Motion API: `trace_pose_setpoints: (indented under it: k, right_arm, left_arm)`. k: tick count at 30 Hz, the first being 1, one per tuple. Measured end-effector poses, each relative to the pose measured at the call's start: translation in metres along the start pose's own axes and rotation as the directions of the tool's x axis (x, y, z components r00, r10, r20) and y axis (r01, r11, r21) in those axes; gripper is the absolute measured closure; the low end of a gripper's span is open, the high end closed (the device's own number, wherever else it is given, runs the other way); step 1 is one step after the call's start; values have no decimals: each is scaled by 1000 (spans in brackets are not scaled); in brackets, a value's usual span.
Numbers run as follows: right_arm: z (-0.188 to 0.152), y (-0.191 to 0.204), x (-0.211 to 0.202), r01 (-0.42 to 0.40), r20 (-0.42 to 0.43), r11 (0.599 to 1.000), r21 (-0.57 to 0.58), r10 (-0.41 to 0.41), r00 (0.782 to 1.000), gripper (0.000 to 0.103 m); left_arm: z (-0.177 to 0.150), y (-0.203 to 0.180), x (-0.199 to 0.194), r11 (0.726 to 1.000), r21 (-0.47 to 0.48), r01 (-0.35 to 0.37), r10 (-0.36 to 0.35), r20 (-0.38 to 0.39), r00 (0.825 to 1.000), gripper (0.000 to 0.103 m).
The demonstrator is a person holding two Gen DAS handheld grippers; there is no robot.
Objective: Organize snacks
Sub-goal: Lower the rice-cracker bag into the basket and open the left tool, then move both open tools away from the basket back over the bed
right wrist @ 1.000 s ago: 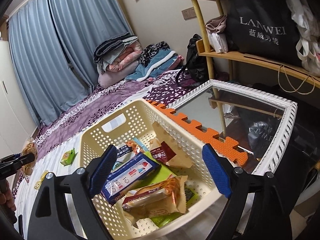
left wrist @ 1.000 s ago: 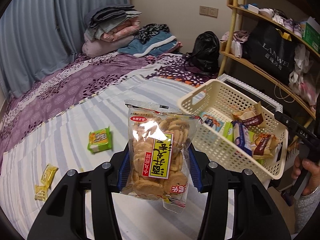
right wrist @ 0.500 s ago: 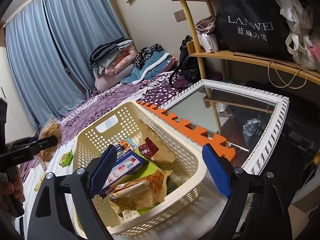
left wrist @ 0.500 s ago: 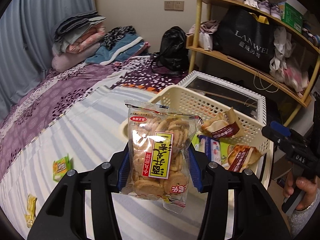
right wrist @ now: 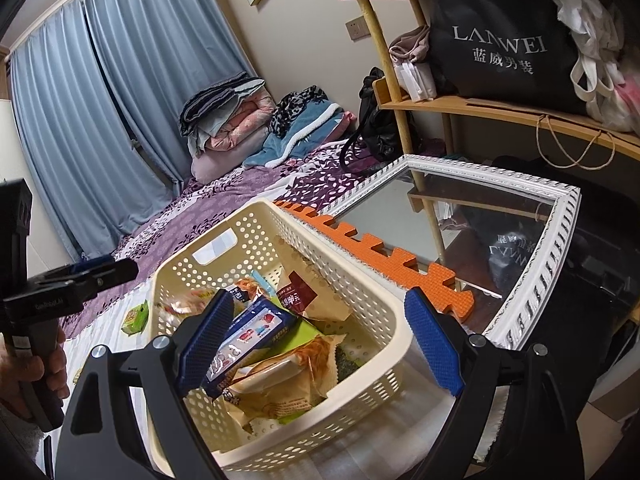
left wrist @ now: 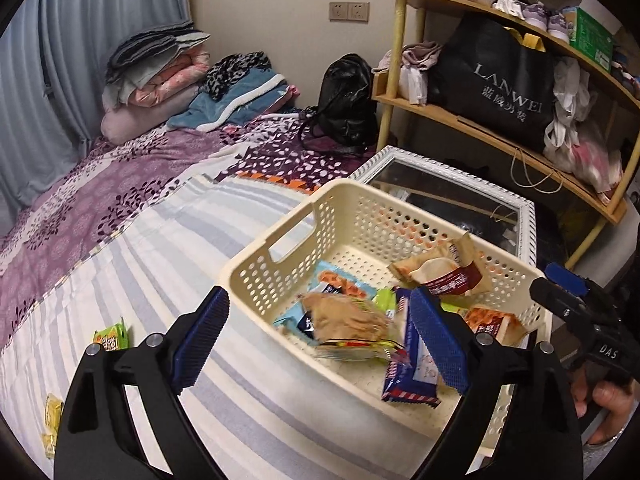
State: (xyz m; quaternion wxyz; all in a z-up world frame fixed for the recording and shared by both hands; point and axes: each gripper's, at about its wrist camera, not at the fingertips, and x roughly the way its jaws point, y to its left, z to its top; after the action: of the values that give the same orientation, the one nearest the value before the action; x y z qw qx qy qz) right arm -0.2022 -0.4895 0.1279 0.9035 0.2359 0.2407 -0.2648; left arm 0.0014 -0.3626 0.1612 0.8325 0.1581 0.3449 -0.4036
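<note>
A cream perforated basket (left wrist: 280,276) sits on the striped bed sheet and holds several snack packs. The cookie bag (left wrist: 348,320) is blurred and lies in the basket on the other packs. My left gripper (left wrist: 320,340) is open and empty, just above the basket's near rim. My right gripper (right wrist: 320,344) is open and empty, over the basket's near corner (right wrist: 384,364), above a blue pack (right wrist: 252,336). A green snack pack (left wrist: 112,338) and yellow candies (left wrist: 52,424) lie on the sheet to the left.
A white-framed mirror (right wrist: 520,240) and an orange foam mat (right wrist: 380,256) lie right of the basket. A wooden shelf (left wrist: 500,128) with a black bag stands behind. Folded bedding (left wrist: 160,68) is piled at the far end of the bed.
My left gripper swung right over the basket, opened and let go of the cookie bag, which dropped into the basket. My right gripper stayed open and shifted slightly.
</note>
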Motion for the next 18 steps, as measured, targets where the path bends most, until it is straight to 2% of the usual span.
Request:
trace_pose_setpoints:
  k: [13, 16, 18]
  right_arm:
    - [5, 13, -4, -14, 16, 1000, -20, 14, 1000, 14]
    - [6, 19, -7, -16, 26, 999, -32, 17, 1000, 8]
    - [7, 24, -8, -23, 30, 999, -44, 24, 999, 8]
  left_arm:
    - [-12, 19, -8, 999, -27, -27, 27, -20, 999, 7]
    - [-13, 22, -11, 999, -35, -35, 35, -18, 999, 7]
    - [-15, 26, -14, 998, -47, -43, 42, -18, 999, 6]
